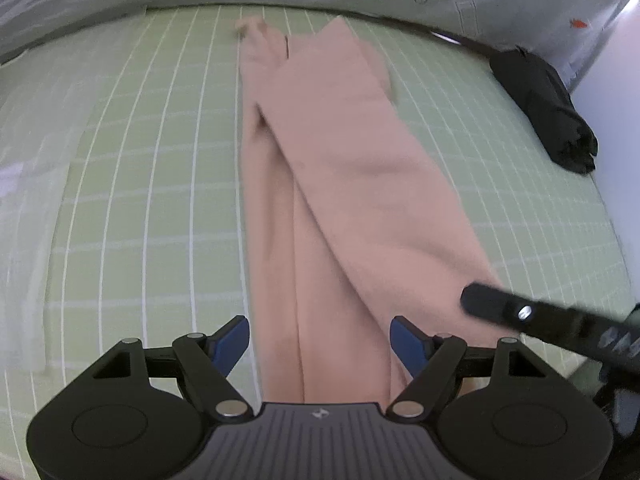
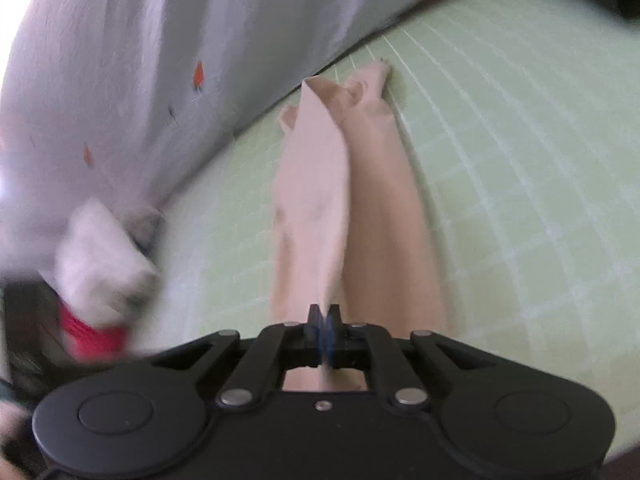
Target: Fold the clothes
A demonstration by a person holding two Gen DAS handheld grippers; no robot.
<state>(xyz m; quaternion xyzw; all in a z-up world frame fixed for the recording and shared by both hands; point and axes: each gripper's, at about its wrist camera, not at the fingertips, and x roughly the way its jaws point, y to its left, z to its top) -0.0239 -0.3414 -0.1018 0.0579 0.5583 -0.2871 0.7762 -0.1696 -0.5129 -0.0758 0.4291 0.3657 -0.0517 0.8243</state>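
Observation:
A long pink garment (image 1: pixel 340 184) lies lengthwise on the green grid-patterned sheet (image 1: pixel 152 184), one layer folded over the other. My left gripper (image 1: pixel 320 344) is open, its blue-padded fingers spread over the garment's near end, holding nothing. My right gripper (image 2: pixel 324 320) is shut on the near edge of the pink garment (image 2: pixel 320 184), lifting one layer above the sheet (image 2: pixel 500 184). The right gripper's black finger (image 1: pixel 492 304) shows at the right in the left wrist view.
A black folded cloth (image 1: pixel 548 112) lies at the far right edge of the bed. A white quilt with small orange marks (image 2: pixel 120 80) borders the sheet. A white and red object (image 2: pixel 100 280) sits blurred at the left of the right wrist view.

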